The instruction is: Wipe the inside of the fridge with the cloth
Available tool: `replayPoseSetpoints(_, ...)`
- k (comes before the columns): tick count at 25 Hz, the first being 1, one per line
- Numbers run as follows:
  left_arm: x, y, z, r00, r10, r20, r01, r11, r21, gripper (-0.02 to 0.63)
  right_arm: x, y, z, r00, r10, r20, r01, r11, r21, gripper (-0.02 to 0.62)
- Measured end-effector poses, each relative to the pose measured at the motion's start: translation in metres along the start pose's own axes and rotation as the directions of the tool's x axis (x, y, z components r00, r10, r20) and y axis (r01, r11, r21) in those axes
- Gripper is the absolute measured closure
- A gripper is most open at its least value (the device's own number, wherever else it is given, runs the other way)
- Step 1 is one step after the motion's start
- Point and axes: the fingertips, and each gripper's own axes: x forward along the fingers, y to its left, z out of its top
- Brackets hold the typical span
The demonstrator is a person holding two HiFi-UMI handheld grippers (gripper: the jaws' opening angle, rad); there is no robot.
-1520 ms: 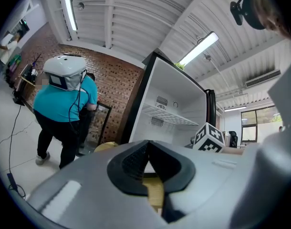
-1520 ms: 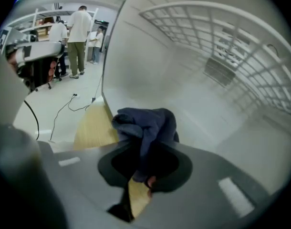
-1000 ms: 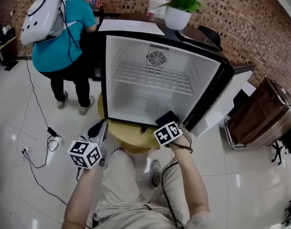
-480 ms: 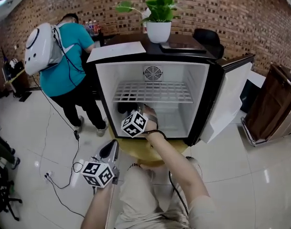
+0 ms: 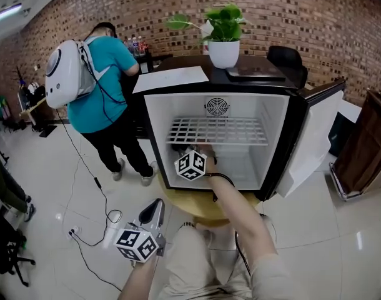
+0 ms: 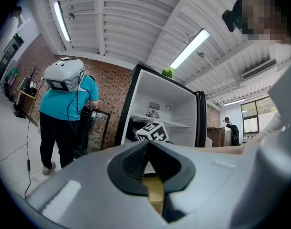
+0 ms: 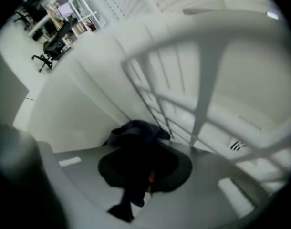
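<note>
Cloth (image 5: 180,147), dark and bunched, sits inside the fridge (image 5: 275,127) in the lower compartment, just under the wire shelf (image 5: 218,131) toward the left rear. It's pinched by the right gripper (image 5: 188,151).

Head view: the right arm reaches in past the open door (image 5: 310,144), prob. so the wad can be dragged over the white liner. The left gripper (image 5: 155,209) hangs low outside, well apart from the fridge — wiping looks like a one-hand job. A person in a teal shirt (image 5: 102,83) stands off to the left, back turned. A potted plant (image 5: 223,33) stands behind the fridge top.

Left gripper view: jaws pressed together w/ nothing between them, idle, pointing toward the open fridge.

Right gripper view: jaws clamped tight on the cloth (image 7: 136,131). It bulges ahead of the tips as a crumpled navy-black lump, w/ a tail trailing back between the jaws. Shelf bars cross overhead. Liner looks plain white but blurred — can't tell if the cloth touches the wall.
</note>
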Motion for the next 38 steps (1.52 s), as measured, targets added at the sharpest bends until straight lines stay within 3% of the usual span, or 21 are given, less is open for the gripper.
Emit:
replayPoseSetpoints(4, 0.005, -0.006, -0.001, 1.000, -0.020, -0.001, 0.020, 0.999, 0.027, 0.606, -0.058, 0.029, 0.037, 0.982, 0.051, 0.180, -0.044, 0.998, -0.045, 0.549)
replayPoseSetpoints(8, 0.010, -0.005, -0.010, 0.999, -0.027, -0.020, 0.027, 1.000, 0.009, 0.606, -0.075, 0.039, 0.044, 0.971, 0.073, 0.227, -0.061, 0.996, -0.061, 0.549)
replayPoseSetpoints(10, 0.011, -0.007, -0.014, 0.999, -0.031, -0.029, 0.031, 1.000, 0.002, 0.606, -0.064, 0.027, 0.021, 0.989, 0.035, 0.141, -0.028, 0.998, -0.057, 0.549)
replayPoseSetpoints(13, 0.014, -0.007, -0.011, 0.999, -0.030, -0.020, 0.030, 1.000, 0.006, 0.606, -0.024, 0.007, -0.036, 0.996, -0.009, -0.088, 0.002, 0.997, -0.083, 0.549)
replayPoseSetpoints(15, 0.013, -0.005, -0.008, 1.000, -0.026, -0.011, 0.026, 1.000, 0.007, 0.606, 0.002, 0.011, -0.063, 0.980, 0.019, -0.200, -0.043, 0.992, -0.116, 0.549)
replayPoseSetpoints(17, 0.011, -0.004, -0.007, 1.000, -0.024, -0.006, 0.024, 1.000, 0.002, 0.606, 0.018, 0.025, -0.071, 0.967, 0.086, -0.241, -0.120, 0.984, -0.128, 0.548)
replayPoseSetpoints(20, 0.009, -0.002, -0.008, 1.000, -0.023, -0.004, 0.023, 1.000, -0.007, 0.606, 0.011, 0.041, -0.055, 0.969, 0.151, -0.194, -0.179, 0.975, -0.134, 0.549)
replayPoseSetpoints(23, 0.011, 0.003, -0.009, 1.000, -0.023, -0.004, 0.023, 1.000, -0.008, 0.606, -0.035, 0.057, -0.018, 0.980, 0.197, -0.038, -0.200, 0.969, -0.147, 0.549)
replayPoseSetpoints(26, 0.015, 0.007, -0.013, 1.000, -0.024, -0.010, 0.023, 1.000, -0.018, 0.606, -0.088, 0.083, 0.016, 0.954, 0.279, 0.105, -0.253, 0.944, -0.210, 0.549)
replayPoseSetpoints(28, 0.018, 0.007, -0.019, 0.999, -0.023, -0.023, 0.023, 0.999, -0.027, 0.606, -0.099, 0.083, 0.019, 0.953, 0.281, 0.116, -0.253, 0.944, -0.212, 0.549)
replayPoseSetpoints(31, 0.021, 0.004, -0.021, 0.999, -0.031, -0.030, 0.030, 0.999, -0.032, 0.606, -0.072, 0.050, -0.010, 0.984, 0.177, 0.013, -0.173, 0.974, -0.149, 0.549)
replayPoseSetpoints(33, 0.021, 0.001, -0.015, 0.999, -0.035, -0.018, 0.034, 0.999, -0.033, 0.606, -0.045, 0.028, -0.039, 0.987, 0.124, -0.102, -0.138, 0.981, -0.139, 0.548)
replayPoseSetpoints(35, 0.019, 0.000, -0.009, 0.999, -0.032, -0.002, 0.032, 0.999, -0.033, 0.606, -0.023, 0.023, -0.061, 0.974, 0.125, -0.188, -0.156, 0.974, -0.165, 0.548)
replayPoseSetpoints(38, 0.017, 0.005, -0.002, 1.000, -0.018, 0.018, 0.019, 0.999, -0.031, 0.606, 0.002, 0.038, -0.075, 0.945, 0.197, -0.260, -0.249, 0.950, -0.186, 0.548)
